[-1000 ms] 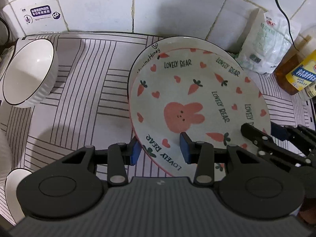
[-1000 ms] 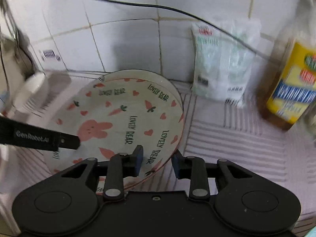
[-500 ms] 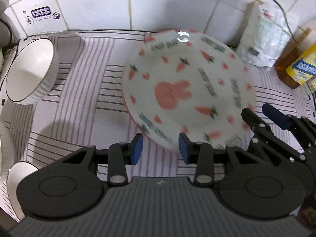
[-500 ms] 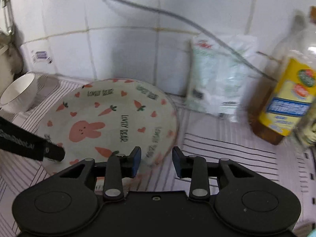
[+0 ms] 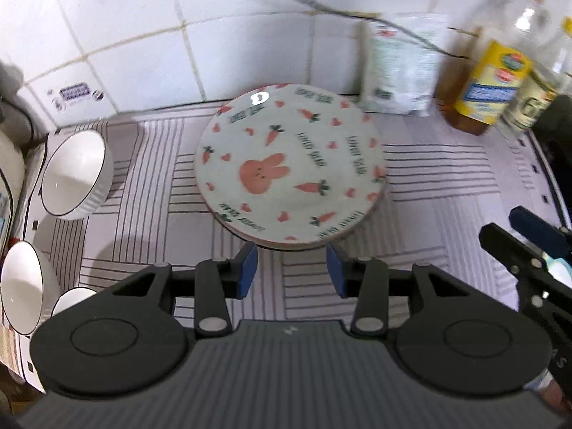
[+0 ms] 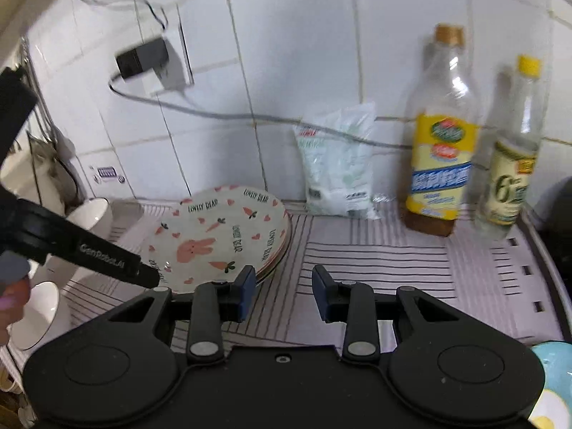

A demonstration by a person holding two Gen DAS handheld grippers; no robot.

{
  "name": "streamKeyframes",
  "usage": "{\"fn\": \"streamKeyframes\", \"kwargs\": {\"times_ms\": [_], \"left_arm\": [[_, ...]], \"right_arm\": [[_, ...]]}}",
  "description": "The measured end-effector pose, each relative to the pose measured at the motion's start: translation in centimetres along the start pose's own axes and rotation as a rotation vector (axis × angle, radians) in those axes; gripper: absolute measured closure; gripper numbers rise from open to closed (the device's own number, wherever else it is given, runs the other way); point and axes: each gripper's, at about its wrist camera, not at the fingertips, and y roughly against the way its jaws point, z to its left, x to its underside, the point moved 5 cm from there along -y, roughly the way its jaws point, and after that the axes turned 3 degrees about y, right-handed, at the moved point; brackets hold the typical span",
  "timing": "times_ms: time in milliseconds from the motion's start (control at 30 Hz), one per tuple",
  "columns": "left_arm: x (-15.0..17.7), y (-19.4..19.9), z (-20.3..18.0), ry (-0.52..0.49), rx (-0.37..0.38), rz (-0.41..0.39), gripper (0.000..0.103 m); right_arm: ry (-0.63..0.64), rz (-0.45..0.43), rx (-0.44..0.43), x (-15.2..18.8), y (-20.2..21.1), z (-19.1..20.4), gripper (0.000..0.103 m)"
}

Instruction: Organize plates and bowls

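A home kitchen: a white tiled wall point(image 6: 304, 71) rises behind a counter with a striped mat point(image 5: 143, 164). Oil bottles point(image 6: 441, 132) and a food bag point(image 6: 336, 164) stand far right; a rabbit plate point(image 5: 289, 168) and white bowls point(image 5: 73, 175) sit left.

Wall point(image 6: 304, 53): glossy white square tiles with pale grout, taking soft reflections of the room light.

Socket plate point(image 6: 178, 53) at ten o'clock in the right wrist view — a black adapter point(image 6: 143, 59) plugged in, its grey cable point(image 6: 221, 116) trailing across the tiles toward three o'clock.

Small printed sticker point(image 5: 73, 93) on a low tile at nine o'clock in the left wrist view.

Counter covering: a striped mat point(image 6: 375, 261), pale with dark line blocks — it runs to the foot of the wall.

Raised perforated edge point(image 6: 529, 271) along the counter at three o'clock.

Lighting even, shadows faint.
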Motion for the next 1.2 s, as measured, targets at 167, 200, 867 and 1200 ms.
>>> {"fn": "streamKeyframes", "kwargs": {"times_ms": [167, 200, 867, 1200], "left_arm": [[0.8, 2.4, -2.5, -0.070, 0.032, -0.017, 0.059], [1.1, 2.8, -3.1, -0.085, 0.039, -0.021, 0.059], [6.3, 8.3, -15.0, -0.373, 0.165, -0.026, 0.048], [8.9, 5.2, -19.0, -0.405, 0.198, 0.023, 0.045]], "right_arm": [[0.028, -0.044, 0.024, 0.5, 4.2, -1.2, 0.058], [0.031, -0.049, 0.033, 0.7, 5.0, -1.4, 0.057], [-0.056, -0.005, 0.239, 6.0, 15.7, -6.9, 0.032], [-0.212, -0.029, 0.334, 11.4, 17.0, -11.6, 0.025]]}}
